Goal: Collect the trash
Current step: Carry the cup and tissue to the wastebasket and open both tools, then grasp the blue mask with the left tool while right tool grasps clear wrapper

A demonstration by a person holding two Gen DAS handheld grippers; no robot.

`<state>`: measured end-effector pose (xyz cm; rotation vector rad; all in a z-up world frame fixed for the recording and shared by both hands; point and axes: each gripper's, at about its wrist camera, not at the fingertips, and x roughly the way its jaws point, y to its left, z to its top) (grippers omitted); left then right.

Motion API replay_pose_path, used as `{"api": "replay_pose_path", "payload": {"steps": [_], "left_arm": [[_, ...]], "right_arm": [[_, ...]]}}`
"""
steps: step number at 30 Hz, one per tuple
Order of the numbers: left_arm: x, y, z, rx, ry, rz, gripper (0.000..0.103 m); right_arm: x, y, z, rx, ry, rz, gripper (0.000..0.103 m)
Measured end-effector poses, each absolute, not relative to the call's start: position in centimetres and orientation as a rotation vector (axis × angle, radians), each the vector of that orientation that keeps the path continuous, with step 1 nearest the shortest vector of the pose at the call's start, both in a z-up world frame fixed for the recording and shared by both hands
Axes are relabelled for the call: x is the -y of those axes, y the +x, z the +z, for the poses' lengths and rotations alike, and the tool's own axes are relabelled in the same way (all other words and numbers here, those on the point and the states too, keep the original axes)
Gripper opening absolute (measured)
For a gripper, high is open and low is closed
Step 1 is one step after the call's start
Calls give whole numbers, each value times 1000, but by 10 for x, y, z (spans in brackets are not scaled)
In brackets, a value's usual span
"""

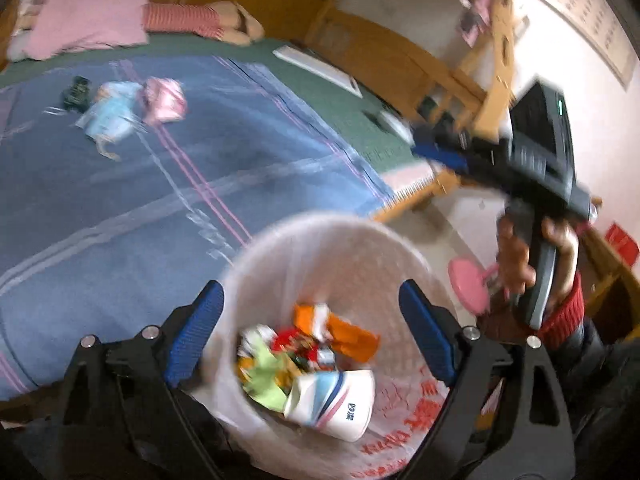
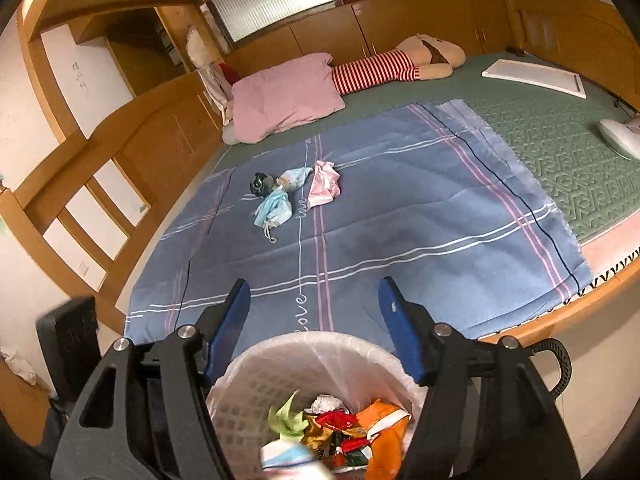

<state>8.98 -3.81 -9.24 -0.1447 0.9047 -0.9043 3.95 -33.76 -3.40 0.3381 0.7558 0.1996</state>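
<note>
A white mesh bin (image 1: 320,226) lined with a plastic bag stands by the bed and holds orange, green and red wrappers and a white paper cup (image 1: 332,404). My left gripper (image 1: 310,292) hangs open just above it, nothing between its blue pads. My right gripper (image 2: 313,288) is open and empty over the bin's (image 2: 280,346) far rim; it also shows, blurred, as the right gripper (image 1: 438,152) held by a hand. On the blue blanket (image 2: 400,216) lie a blue face mask (image 2: 274,206), a pink wrapper (image 2: 325,184), a pale crumpled wrapper (image 2: 296,178) and a dark crumpled scrap (image 2: 262,184).
A pink pillow (image 2: 286,96) and a striped plush doll (image 2: 380,66) lie at the bed's head. A white board (image 2: 534,74) and a white device (image 2: 620,136) rest on the green mattress. Wooden bed rails run along the left. A pink round object (image 1: 470,284) sits on the floor.
</note>
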Motion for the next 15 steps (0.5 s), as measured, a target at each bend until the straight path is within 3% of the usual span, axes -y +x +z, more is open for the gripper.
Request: {"api": "replay_pose_path", "payload": {"steps": [7,15], "left_arm": [[-30,164,-83,-861,-219,-547,90],[-115,245,-106,-869,-319,-163,93]], "right_arm": [[314,74,-41,-829,258,185,67],[236,197,-52,-887,128,268,72]]}}
